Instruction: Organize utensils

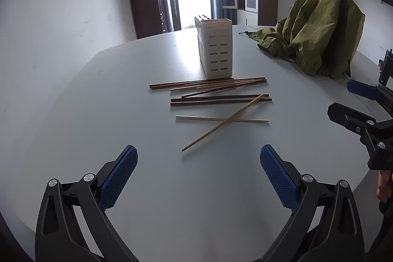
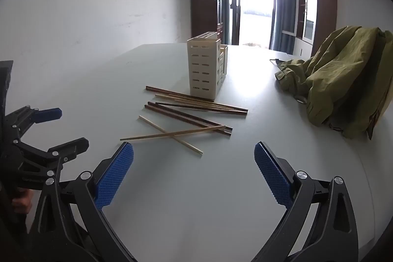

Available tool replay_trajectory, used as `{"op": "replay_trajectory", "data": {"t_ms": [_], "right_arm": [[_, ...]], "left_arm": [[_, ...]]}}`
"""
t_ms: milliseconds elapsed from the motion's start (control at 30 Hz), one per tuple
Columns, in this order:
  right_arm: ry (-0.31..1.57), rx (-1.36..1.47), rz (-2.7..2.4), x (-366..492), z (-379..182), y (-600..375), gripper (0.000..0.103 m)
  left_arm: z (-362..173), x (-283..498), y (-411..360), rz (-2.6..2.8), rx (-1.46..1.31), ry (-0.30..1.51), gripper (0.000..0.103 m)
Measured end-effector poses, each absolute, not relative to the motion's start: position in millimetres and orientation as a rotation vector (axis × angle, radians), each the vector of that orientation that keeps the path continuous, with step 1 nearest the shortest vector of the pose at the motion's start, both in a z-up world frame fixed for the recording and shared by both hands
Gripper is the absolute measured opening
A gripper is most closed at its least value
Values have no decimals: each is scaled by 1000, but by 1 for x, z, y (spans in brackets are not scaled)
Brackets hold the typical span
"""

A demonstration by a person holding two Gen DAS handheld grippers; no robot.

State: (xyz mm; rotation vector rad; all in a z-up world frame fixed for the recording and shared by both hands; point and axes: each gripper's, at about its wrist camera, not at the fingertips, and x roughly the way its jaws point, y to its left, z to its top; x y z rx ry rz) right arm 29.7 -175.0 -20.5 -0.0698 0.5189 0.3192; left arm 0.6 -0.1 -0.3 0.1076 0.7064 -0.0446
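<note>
Broadly, a pale table [image 1: 73, 127] carries a green jacket [image 1: 316, 41], a slotted cream holder [image 1: 217, 50] standing upright, and chopsticks [image 1: 216, 100] scattered just before it. Left gripper [image 1: 199, 172] and right gripper [image 2: 194, 170] hover nearby, jaws wide apart, empty.

Wooden chopsticks [image 1: 221, 100], plastic holder [image 1: 216, 48], smooth table [image 1: 196, 188]

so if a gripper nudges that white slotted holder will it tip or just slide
The holder is tall on a narrow base, so a high push would probably tip it; a low one may slide it on the smooth table. It looks like thin, slotted plastic and seems empty, so likely light. The chopsticks at its foot could snag it.
</note>
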Motion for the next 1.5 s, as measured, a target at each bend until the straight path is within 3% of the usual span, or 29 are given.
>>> {"op": "replay_trajectory", "data": {"t_ms": [1500], "right_arm": [[516, -66, 319, 28, -19, -177, 100]], "left_arm": [[1, 0, 1, -44, 115, 691, 97]]}}
